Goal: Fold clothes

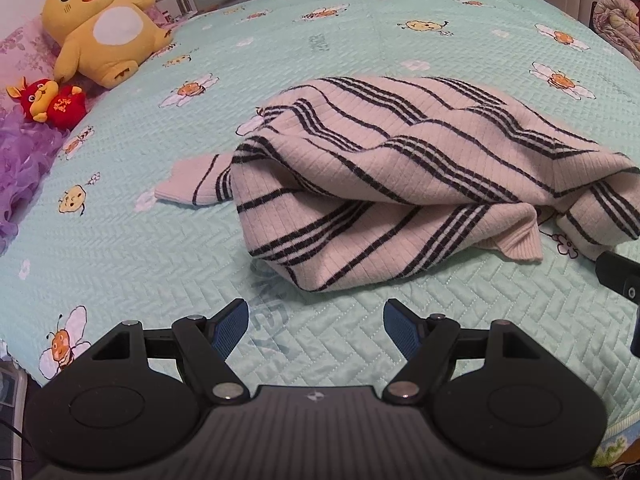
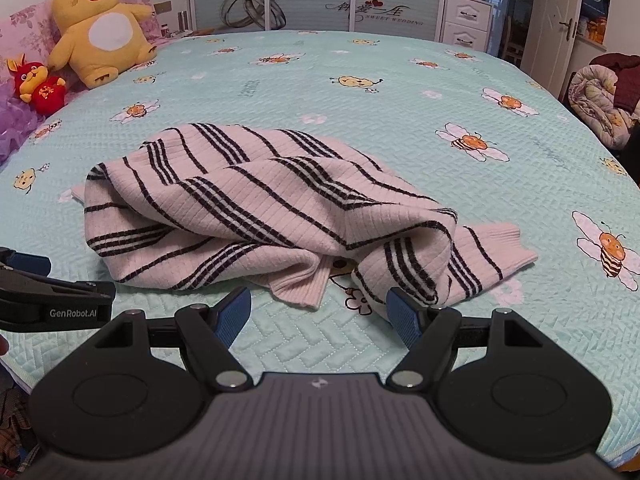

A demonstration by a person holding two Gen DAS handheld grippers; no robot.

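Mint-green quilted bedspread printed with cartoon bees point(image 2: 400, 92) covers a wide bed, with a large yellow plush toy point(image 2: 98, 24) and a small red plush toy point(image 2: 38, 88) at its far left corner against pink floral pillows point(image 1: 24, 46). On the near half of the bed, not far from its near edge, lies the cream ribbed knit sweater with dark stripe bands point(image 2: 256, 208). It is bunched loosely, layers lapped over one another, with one ribbed cuff point(image 2: 508, 248) trailing toward the right edge and another sleeve end point(image 1: 188, 186) poking out on the left.

Both tools hover low over bare bedspread at the near edge, just short of the sweater. The left gripper point(image 1: 316, 330) has its blue-padded fingers spread apart with nothing between them; the right gripper point(image 2: 318, 318) likewise stands wide and empty, its right finger just in front of the sleeve.

Judging by the heap, the garment is not lying flat or squared. A tidy fold would call for pinching a single layer at the hem or shoulders, one tool to each side, then drawing the fabric out taut and even. Grabbing several layers at once would probably lock in the wrinkles.
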